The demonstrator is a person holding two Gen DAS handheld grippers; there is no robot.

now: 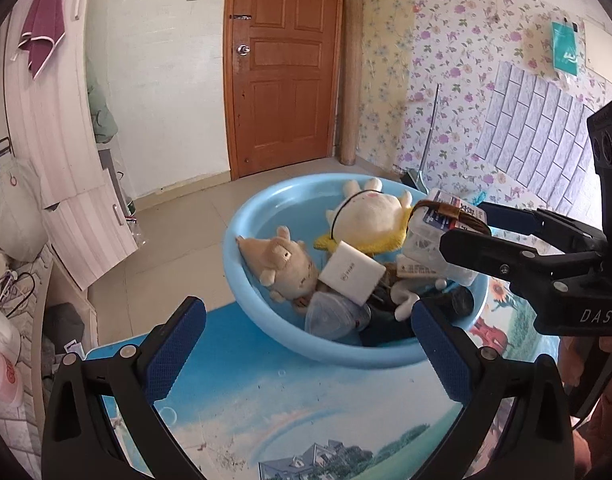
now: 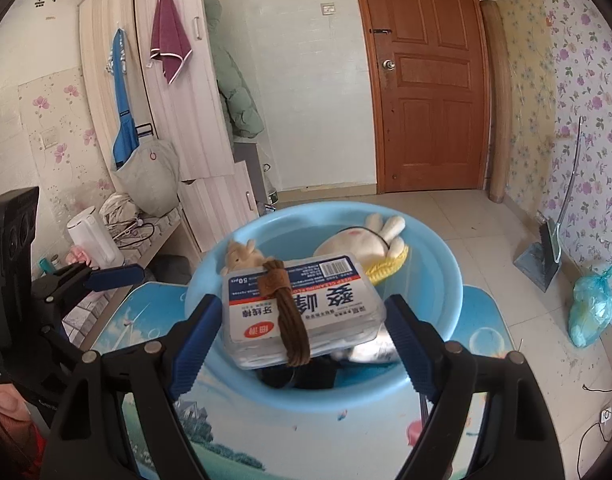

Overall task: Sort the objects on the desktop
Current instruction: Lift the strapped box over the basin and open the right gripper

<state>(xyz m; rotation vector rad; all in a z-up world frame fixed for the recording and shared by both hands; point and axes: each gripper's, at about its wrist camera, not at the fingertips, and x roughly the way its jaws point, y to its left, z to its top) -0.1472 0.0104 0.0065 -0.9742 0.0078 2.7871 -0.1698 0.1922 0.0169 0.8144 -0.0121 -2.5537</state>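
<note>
From the left wrist, my left gripper hangs with fingers apart, holding nothing, before the blue basin. From the right wrist, my right gripper clamps the floss-pick box above the basin; I'd lower it onto a free spot before releasing.

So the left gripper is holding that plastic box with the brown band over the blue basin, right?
Not quite: the right gripper holds the box, as the right wrist view shows. The left gripper is open and holds nothing. The box does hang over the blue basin.
</note>
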